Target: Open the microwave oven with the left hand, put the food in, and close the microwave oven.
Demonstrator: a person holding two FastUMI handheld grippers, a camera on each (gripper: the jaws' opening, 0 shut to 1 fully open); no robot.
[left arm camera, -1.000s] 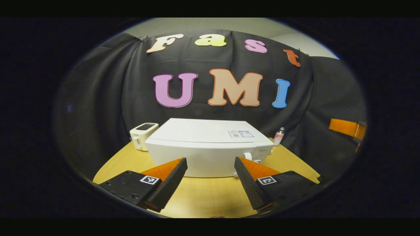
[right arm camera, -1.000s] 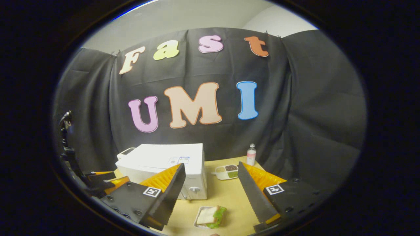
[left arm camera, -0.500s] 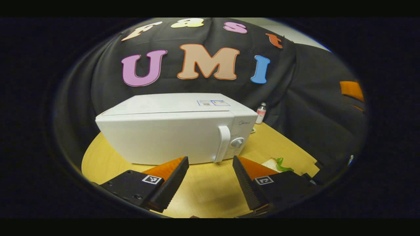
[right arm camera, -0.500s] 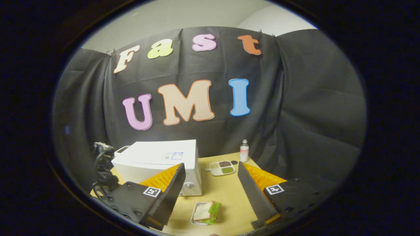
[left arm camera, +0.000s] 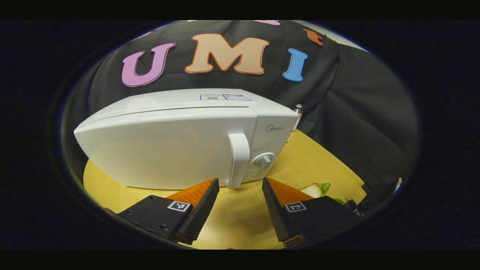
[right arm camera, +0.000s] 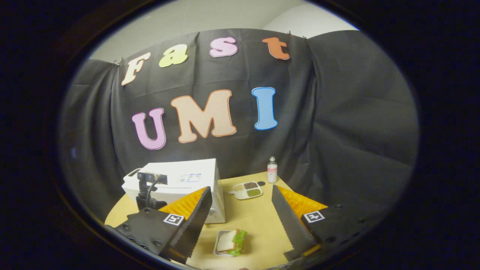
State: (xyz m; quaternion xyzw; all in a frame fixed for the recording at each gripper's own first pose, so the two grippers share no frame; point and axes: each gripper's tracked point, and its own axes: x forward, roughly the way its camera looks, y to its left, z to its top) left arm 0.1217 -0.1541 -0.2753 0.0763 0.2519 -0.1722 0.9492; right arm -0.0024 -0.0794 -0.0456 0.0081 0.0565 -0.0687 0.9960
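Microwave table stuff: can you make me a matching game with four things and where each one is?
Things:
1. microwave handle
2. sandwich
3. small bottle
4. divided dish

Places:
A. standing at the table's far edge, by the black cloth
B. on a small tray near the table's front
C. on the closed door, beside the round knob
D. lying between the bottle and the microwave

Pairs: 1-C, 2-B, 3-A, 4-D

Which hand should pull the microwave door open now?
Left. The left tool is open and lined up just below the door handle. The right tool hangs farther back, above the sandwich.
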